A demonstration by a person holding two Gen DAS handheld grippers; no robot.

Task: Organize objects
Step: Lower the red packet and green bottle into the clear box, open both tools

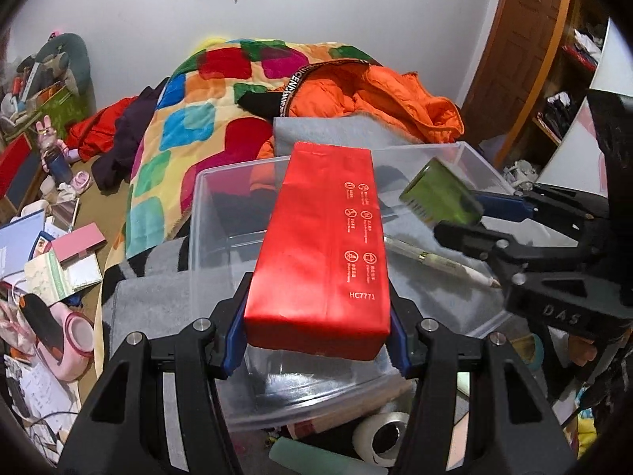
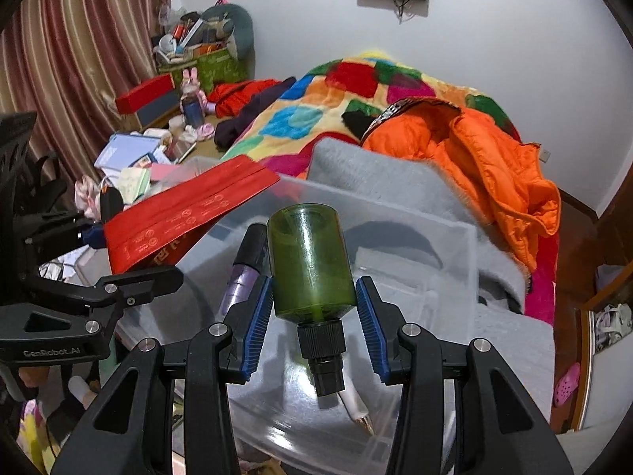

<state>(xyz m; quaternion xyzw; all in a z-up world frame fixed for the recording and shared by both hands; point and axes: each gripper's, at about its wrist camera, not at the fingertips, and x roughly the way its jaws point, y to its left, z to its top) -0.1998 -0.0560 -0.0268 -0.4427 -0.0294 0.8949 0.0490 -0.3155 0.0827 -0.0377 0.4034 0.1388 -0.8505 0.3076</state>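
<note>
The left gripper (image 1: 316, 340) is clamped on the near end of a long red package (image 1: 320, 245), its blue pads (image 1: 235, 336) pressed against both sides; the package runs straight ahead from the jaws and sits above a clear plastic bin (image 1: 221, 213) that lies just below and ahead of this claw. Off to its right, the right gripper (image 1: 459, 213) shows from the side, carrying a green bottle (image 1: 441, 194) over the same bin, and beneath that a pen (image 1: 439, 263) lies on the bin's floor. In the right wrist view, the right gripper (image 2: 314, 312) has the green bottle (image 2: 310, 261) between its fingers with the black cap pointing back toward the camera; the left pad (image 2: 259, 312) touches the bottle, while a thin gap shows at the right pad, so whether the grip is firm or has let go I cannot tell. The clear plastic bin (image 2: 455, 237) is directly below and ahead of this claw. To its left, the red package (image 2: 182, 213) hangs in the left gripper (image 2: 95, 237), and a purple tube (image 2: 241, 281) sits just left of the bottle. A gray blanket (image 2: 395, 182) and an orange jacket (image 2: 494, 166) lie beyond the bin.
</note>
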